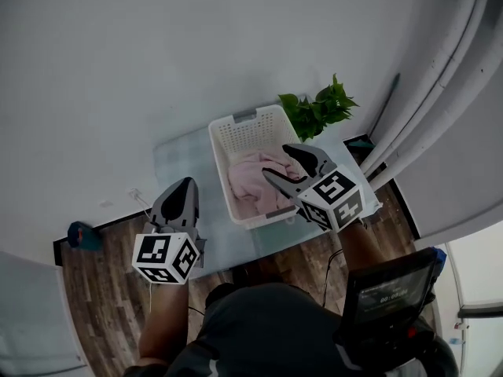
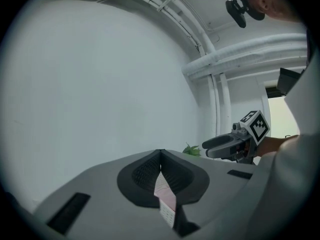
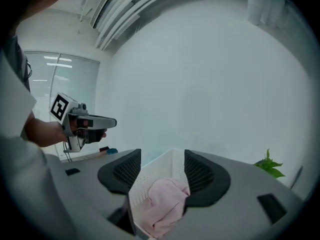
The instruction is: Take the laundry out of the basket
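A white mesh laundry basket stands on a small pale table, with a crumpled pink garment inside it. My right gripper hovers over the basket's right side with its jaws apart. In the right gripper view the pink garment lies below and between the open jaws of the right gripper, and the pads do not press on it. The basket wall shows behind it. My left gripper is left of the basket above the table. Its jaws meet at the tips and hold nothing.
A green potted plant stands just behind the basket's right corner. A white wall fills the background. White pipes run down the right side. A dark machine with a screen sits at lower right, and a blue object lies on the wood floor at left.
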The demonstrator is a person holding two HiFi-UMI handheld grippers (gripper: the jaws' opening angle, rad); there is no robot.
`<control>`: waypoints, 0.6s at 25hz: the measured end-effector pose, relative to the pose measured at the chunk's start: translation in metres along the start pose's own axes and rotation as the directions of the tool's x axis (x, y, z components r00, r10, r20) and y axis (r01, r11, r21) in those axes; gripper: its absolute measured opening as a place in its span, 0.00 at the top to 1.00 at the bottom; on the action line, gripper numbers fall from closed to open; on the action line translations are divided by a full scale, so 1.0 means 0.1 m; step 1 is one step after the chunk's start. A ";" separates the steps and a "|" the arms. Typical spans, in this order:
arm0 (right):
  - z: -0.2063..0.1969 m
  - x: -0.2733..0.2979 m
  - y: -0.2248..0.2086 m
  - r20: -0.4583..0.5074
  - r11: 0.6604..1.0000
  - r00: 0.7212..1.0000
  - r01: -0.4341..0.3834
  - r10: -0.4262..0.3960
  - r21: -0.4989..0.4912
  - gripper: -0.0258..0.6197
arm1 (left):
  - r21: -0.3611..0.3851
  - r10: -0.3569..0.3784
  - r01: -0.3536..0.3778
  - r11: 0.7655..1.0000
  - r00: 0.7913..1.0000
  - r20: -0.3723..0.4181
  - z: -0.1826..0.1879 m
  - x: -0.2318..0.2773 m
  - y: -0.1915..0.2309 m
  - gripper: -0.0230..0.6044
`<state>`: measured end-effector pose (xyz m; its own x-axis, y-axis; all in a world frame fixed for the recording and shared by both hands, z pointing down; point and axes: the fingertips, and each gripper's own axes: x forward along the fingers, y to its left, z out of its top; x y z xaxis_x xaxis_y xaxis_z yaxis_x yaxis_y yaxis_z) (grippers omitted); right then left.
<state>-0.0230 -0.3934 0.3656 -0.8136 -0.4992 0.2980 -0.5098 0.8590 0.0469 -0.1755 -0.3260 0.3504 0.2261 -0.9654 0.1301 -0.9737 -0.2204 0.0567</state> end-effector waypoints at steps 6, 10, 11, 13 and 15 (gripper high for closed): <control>-0.36 0.47 -0.01 -0.143 0.999 0.989 -0.051 0.048 -0.015 0.46 | -0.025 0.021 -0.022 0.999 0.999 -0.043 -0.24 0.19 0.31 0.95; -0.58 0.72 0.00 -0.216 0.996 0.973 -0.085 0.076 -0.030 0.41 | -0.036 -0.002 -0.001 0.999 0.996 -0.090 -0.46 0.36 0.40 0.95; -0.66 0.77 0.00 -0.242 0.995 0.967 -0.096 0.084 -0.036 0.39 | -0.051 -0.010 0.006 0.999 0.995 -0.096 -0.51 0.39 0.41 0.95; -0.82 0.87 0.01 -0.300 0.992 0.948 -0.121 0.103 -0.043 0.38 | -0.070 -0.022 0.015 0.997 0.994 -0.105 -0.58 0.45 0.44 0.95; -0.99 0.98 0.02 -0.349 0.988 0.928 -0.150 0.128 -0.038 0.35 | -0.064 -0.020 0.013 0.998 0.993 -0.112 -0.63 0.51 0.48 0.95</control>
<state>-0.0757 -0.4294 0.4887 -0.7230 -0.3139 0.6154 -0.3707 0.9280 0.0379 -0.2096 -0.3766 0.4226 0.2469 -0.9390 0.2395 -0.9672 -0.2234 0.1213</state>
